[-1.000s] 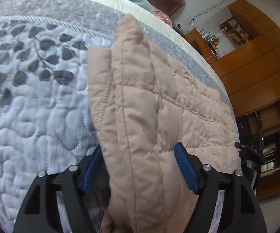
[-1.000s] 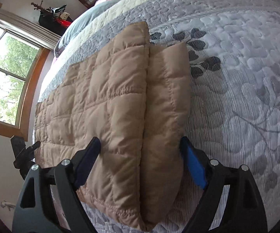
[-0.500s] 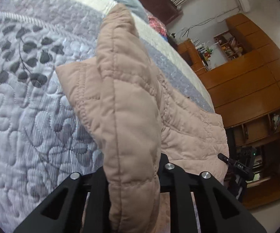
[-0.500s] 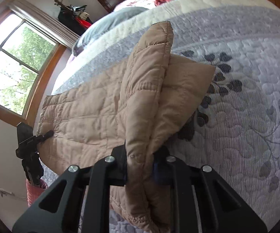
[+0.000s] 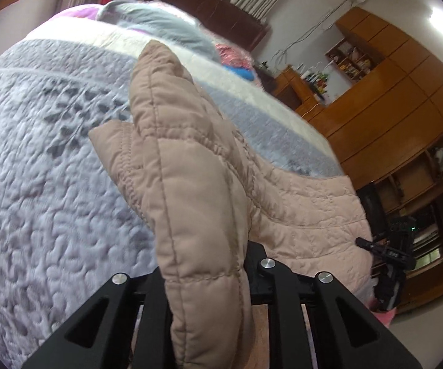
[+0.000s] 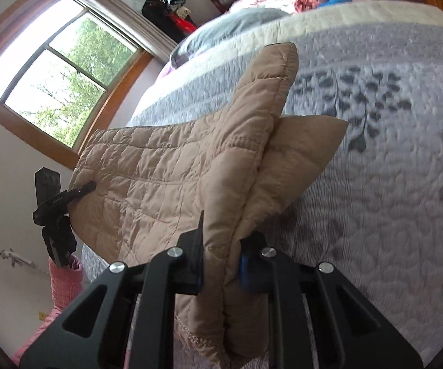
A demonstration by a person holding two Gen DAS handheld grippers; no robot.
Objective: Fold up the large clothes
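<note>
Grippers both clamped: left gripper (image 5: 203,276) and right gripper (image 6: 221,264) pinch the quilted tan jacket (image 6: 166,184) bunched between their fingers, above the bedspread (image 6: 390,184).

left gripper (image 5: 204,279): jaws clamped on quilted fabric, tilted downward
right gripper (image 6: 221,264): jaws clamped on fabric, angled downward

A daylit window (image 6: 49,70) faces wooden cabinets (image 5: 384,117) across a grey-quilted bed (image 5: 37,184).

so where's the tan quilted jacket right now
The tan quilted jacket lies on the grey quilted bedspread, its near edge pinched up at either end by the left gripper and right gripper.
</note>
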